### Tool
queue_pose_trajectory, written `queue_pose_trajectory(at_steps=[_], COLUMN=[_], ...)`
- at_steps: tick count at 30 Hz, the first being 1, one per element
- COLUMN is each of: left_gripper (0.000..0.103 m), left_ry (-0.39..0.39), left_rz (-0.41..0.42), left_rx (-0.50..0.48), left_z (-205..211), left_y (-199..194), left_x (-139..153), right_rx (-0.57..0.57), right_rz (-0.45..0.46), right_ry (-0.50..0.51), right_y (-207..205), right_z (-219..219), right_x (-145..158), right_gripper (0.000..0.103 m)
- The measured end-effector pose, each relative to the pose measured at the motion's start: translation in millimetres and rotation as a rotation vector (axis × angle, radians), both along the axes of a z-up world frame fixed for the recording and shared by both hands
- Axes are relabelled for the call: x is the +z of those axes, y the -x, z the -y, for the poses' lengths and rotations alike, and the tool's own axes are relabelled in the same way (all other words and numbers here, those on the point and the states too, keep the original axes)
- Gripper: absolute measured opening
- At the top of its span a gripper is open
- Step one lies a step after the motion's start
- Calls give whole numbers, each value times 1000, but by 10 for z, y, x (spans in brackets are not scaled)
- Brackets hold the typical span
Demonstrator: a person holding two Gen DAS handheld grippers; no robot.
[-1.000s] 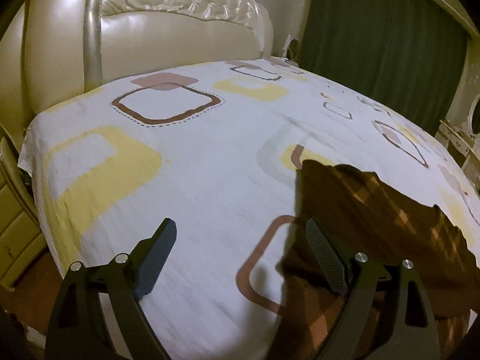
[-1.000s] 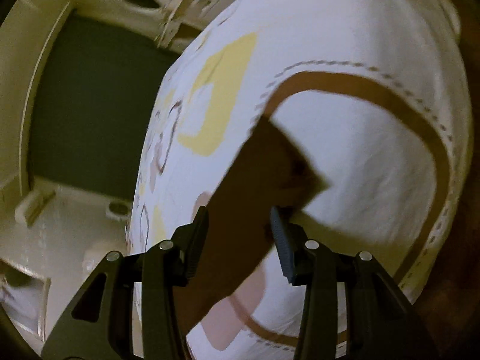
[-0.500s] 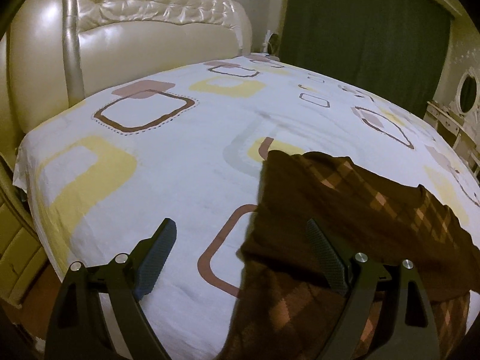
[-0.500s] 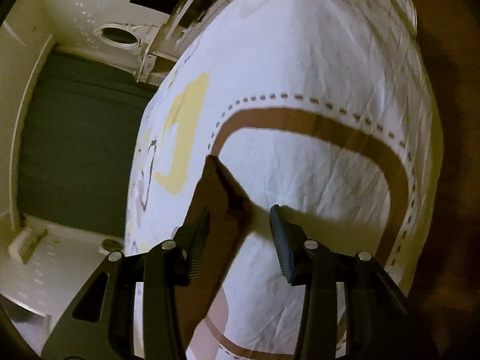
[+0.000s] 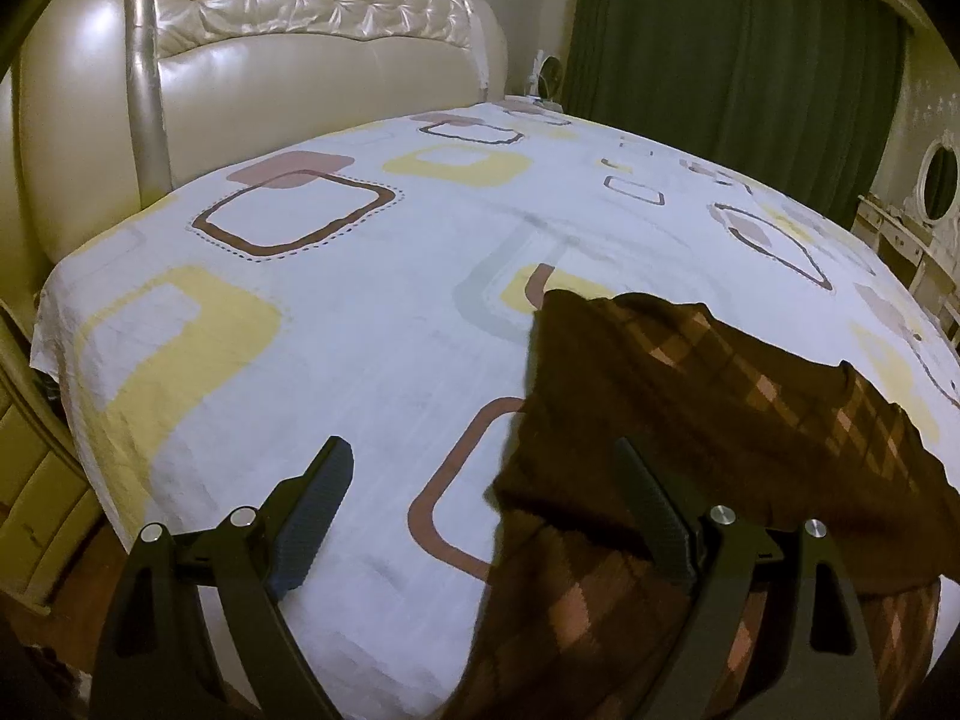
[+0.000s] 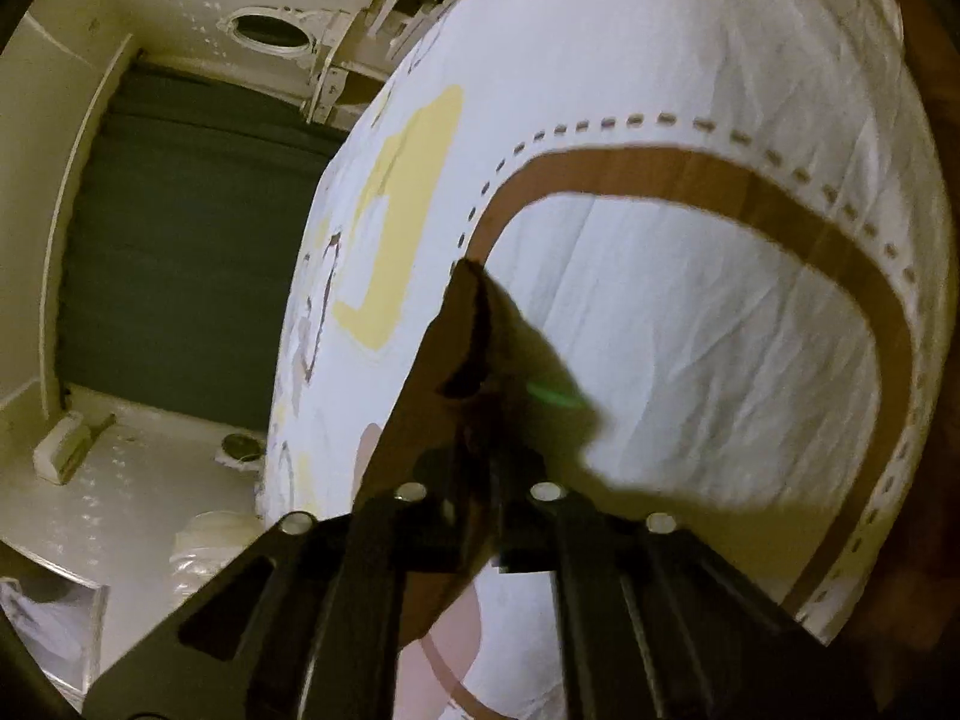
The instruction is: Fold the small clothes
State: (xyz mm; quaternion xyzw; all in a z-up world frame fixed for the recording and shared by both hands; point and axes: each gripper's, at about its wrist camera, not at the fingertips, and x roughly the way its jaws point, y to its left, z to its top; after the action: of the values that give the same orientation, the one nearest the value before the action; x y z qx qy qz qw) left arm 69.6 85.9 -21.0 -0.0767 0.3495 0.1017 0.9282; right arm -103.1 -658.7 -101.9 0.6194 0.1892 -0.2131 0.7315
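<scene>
A dark brown checked garment (image 5: 690, 420) lies on the bed at the right, partly folded over itself, with its lower part hanging toward the near edge. My left gripper (image 5: 480, 510) is open above the bed's near edge, its right finger over the garment's left edge. In the right wrist view my right gripper (image 6: 480, 468) is shut on a corner of the brown garment (image 6: 468, 324), which stands up from between the jaws above the sheet.
The bed has a white sheet (image 5: 360, 312) with yellow and brown squares and a cream padded headboard (image 5: 270, 72) at the back left. A dark green curtain (image 5: 750, 60) hangs behind. A white dresser with an oval mirror (image 5: 939, 180) stands at the right.
My right gripper has closed on the garment's corner. The left wrist view has shifted so the garment sits further left and more of it shows; the left gripper stays open.
</scene>
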Motion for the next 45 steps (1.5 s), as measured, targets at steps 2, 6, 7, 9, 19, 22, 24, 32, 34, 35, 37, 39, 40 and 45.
queue_pose_trajectory(at_steps=[2,6,7,9,19,22,24,32,34,35,37,39,40,45], left_gripper=[87,87,87,87,87,87,87,87,87,87,87,87,87,87], left_ry=[-5,2,4,9,7,11,18,28,34,43,53,60,63,87], left_rz=[-9,-23,-24,-23,-31,-31,-34,-53,-55,-54,-52,-54,-56,-69], left_rx=[3,11,12,9,-23,-33,-38,-47,-44,-42,-37,-31,-28,-3], left_z=[-2,-32,-38,-47,-23,-32,-47,-108,-120,-140,-182,-228,-249,-354], left_y=[-5,-9,-9,-5,10,15,13,-25,-33,-34,-45,-57,-64,-84], left_x=[-5,-5,-1,15,65,81,85,80,75,76,75,63,55,-24], right_rx=[1,8,17,47,349,472,532,815,889,918,974,1036,1066,1177], right_rz=[11,74,92,117,304,352,368,351,331,321,299,269,255,194], right_ry=[5,30,45,77,226,260,267,318,333,335,336,328,330,370], right_y=[-27,-100,-137,-236,-1152,-1527,-1730,-2380,-2523,-2569,-2625,-2694,-2723,-2812], right_z=[15,19,0,-56,-1101,-1658,-1924,-3409,-3819,-3989,-4313,-4665,-4841,-5527], right_x=[40,303,412,610,1686,1942,2020,1993,1915,1888,1783,1634,1571,1345], right_gripper=[4,4,4,4,4,4,4,4,4,4,4,4,4,4])
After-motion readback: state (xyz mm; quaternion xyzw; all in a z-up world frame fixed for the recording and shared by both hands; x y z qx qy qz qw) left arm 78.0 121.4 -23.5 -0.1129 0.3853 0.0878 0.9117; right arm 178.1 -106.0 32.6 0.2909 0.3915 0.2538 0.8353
